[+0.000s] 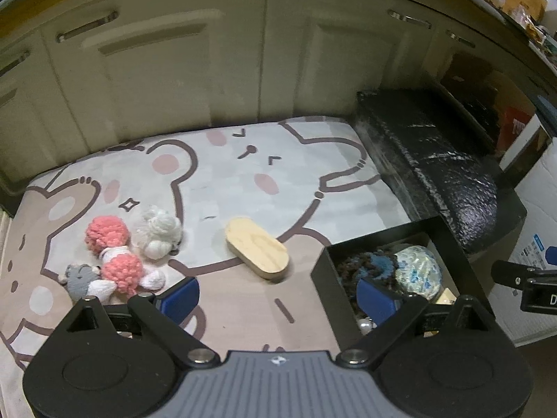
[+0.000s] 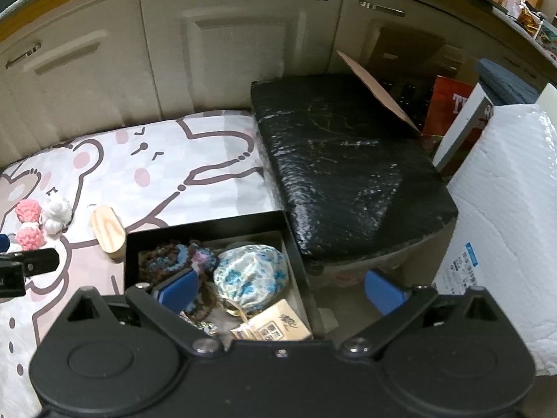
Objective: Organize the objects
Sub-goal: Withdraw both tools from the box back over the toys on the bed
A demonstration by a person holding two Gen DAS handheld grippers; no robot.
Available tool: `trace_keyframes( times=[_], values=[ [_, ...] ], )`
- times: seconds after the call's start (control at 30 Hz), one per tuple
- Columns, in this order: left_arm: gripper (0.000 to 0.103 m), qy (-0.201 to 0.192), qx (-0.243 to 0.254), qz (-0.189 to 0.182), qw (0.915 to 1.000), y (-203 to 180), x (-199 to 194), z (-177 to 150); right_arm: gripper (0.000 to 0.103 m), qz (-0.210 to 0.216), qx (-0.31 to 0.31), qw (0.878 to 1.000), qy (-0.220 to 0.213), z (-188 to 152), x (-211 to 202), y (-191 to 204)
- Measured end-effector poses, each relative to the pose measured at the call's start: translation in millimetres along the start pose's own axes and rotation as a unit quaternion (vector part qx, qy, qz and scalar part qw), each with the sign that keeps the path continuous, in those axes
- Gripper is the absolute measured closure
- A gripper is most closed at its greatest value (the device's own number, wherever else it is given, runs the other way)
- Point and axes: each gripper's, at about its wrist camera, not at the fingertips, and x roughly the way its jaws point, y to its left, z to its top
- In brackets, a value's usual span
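Note:
On the cartoon mat (image 1: 243, 174) lie a pink-and-white crochet doll (image 1: 115, 254), a white yarn doll (image 1: 158, 233), a small grey knitted toy (image 1: 78, 277) and an oval wooden block (image 1: 257, 249). A black box (image 1: 322, 278) at the mat's right holds a blue-white fabric pouch (image 1: 417, 271) and a dark crochet piece (image 1: 369, 264). My left gripper (image 1: 278, 296) is open, empty, above the mat between the dolls and the box. My right gripper (image 2: 282, 287) is open and empty over the black box (image 2: 205, 224), whose pouch (image 2: 252, 273) and a printed wooden tag (image 2: 278, 324) lie below it.
Cream cabinet doors (image 1: 209, 52) close off the back. A black wrapped cushion (image 2: 348, 160) sits right of the mat, with a cardboard flap (image 2: 376, 90) and red box (image 2: 449, 104) behind it. A white bubble-wrap parcel (image 2: 504, 209) stands at the far right.

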Motion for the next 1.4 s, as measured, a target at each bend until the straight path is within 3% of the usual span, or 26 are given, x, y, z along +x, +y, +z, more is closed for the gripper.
trace_keyframes(
  times=[0.77,1.4],
  values=[
    [0.006,-0.037,-0.06,0.075,0.9947,91,-27,-13,0.0,0.06,-0.039,0.997,-0.017,20,6,96],
    [0.001,-0.07,-0.114,0.136,0.9815,162,-44,-28,0.0,0.122,-0.084,0.988,-0.049,28,7,175]
  ],
)
